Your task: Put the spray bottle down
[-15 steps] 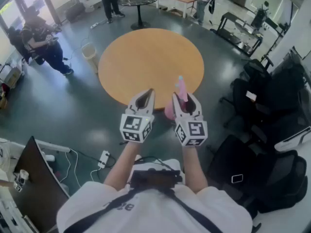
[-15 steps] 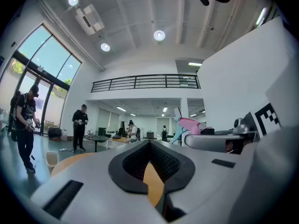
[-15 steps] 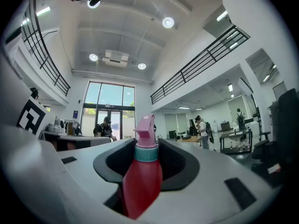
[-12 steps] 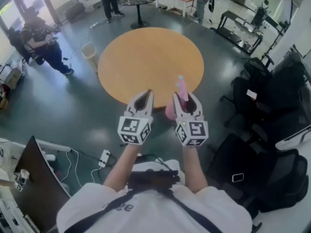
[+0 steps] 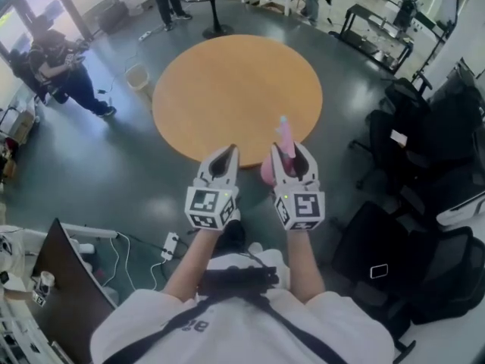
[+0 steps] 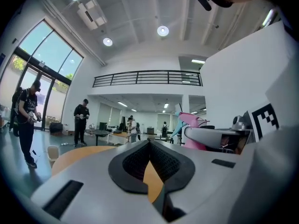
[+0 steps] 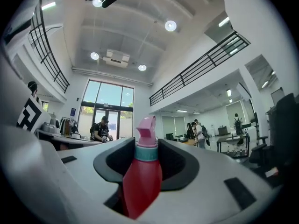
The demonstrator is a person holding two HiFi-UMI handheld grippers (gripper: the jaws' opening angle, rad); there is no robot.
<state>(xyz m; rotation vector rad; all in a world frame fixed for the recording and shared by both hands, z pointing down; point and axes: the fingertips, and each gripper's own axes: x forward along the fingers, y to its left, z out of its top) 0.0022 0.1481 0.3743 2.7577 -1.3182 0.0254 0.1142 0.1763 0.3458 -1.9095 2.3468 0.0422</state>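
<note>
- The right gripper (image 5: pixel 291 152) is clamping its jaws on the upright bottle (image 7: pixel 140 176).
- The left gripper (image 5: pixel 220 158) is keeping its jaws together, empty.
- The bottle is hovering at the table (image 5: pixel 227 82) edge, seemingly mid-carry.
- Next: reaching over the tabletop, lowering, releasing.

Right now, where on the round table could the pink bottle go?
The whole round orange wooden table is bare, rim to rim. Its near edge is closest to the pink spray bottle in the right gripper. On the right, the black office chairs crowd the floor.
</note>
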